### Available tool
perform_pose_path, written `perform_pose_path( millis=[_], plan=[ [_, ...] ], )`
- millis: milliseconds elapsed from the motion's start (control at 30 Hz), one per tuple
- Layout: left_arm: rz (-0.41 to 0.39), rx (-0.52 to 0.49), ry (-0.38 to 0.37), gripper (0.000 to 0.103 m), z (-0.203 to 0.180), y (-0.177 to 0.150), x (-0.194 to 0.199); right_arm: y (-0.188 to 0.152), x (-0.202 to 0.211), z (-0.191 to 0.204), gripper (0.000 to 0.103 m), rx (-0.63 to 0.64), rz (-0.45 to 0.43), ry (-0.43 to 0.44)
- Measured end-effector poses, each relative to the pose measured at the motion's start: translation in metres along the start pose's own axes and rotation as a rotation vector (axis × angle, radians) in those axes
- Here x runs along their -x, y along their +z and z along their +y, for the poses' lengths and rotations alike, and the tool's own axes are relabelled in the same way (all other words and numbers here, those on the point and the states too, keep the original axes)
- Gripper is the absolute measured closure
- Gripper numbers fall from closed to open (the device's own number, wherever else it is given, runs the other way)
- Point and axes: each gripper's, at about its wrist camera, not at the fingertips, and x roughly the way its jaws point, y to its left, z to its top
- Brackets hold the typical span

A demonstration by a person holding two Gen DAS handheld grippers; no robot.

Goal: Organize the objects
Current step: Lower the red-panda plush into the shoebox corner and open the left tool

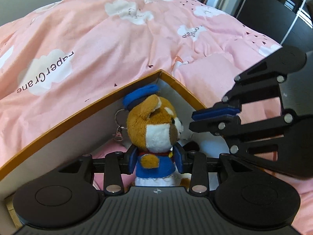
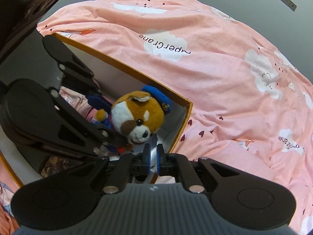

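Left claw (image 1: 156, 161) has its blue pads clamped on either side of the plush dog (image 1: 154, 129), squeezing its blue-jacketed body. Brown and white, blue cap on, a metal key ring beside its head, the toy hangs upright inside the orange-rimmed box (image 1: 58, 123), close to the far corner. Right claw (image 2: 154, 154) hovers just beside the dog's muzzle, jaws all but closed and gripping nothing. Underneath, the box sits on a pink cloud-print bedspread (image 1: 117, 39).

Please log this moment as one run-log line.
left hand-held gripper: shut on plush dog | right hand-held gripper: shut, empty | dog: over orange-rimmed box | surface: pink bedspread
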Motion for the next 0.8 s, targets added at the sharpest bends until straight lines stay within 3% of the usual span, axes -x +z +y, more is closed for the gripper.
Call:
perform_pose_path(
  millis=[200,367,433,533,800],
  plan=[
    [-0.035,0.015,0.049,0.047,0.000,-0.006,0.015,0.000,0.000,-0.001,0.093,-0.011,-0.012,0.007],
    [-0.079,0.046,0.041,0.047,0.001,-0.014,0.036,0.003,0.007,0.001,0.092,-0.007,-0.048,0.007],
    [-0.090,0.052,0.050,0.063,0.001,-0.015,0.037,0.006,0.008,0.004,0.092,-0.004,-0.065,0.010],
    [-0.076,0.068,0.058,0.072,0.004,-0.016,0.030,0.013,0.009,0.008,0.092,0.006,-0.106,0.016],
    [-0.085,0.177,0.051,0.082,0.025,-0.017,0.009,0.032,-0.019,0.013,0.092,-0.003,-0.095,0.029]
  ],
)
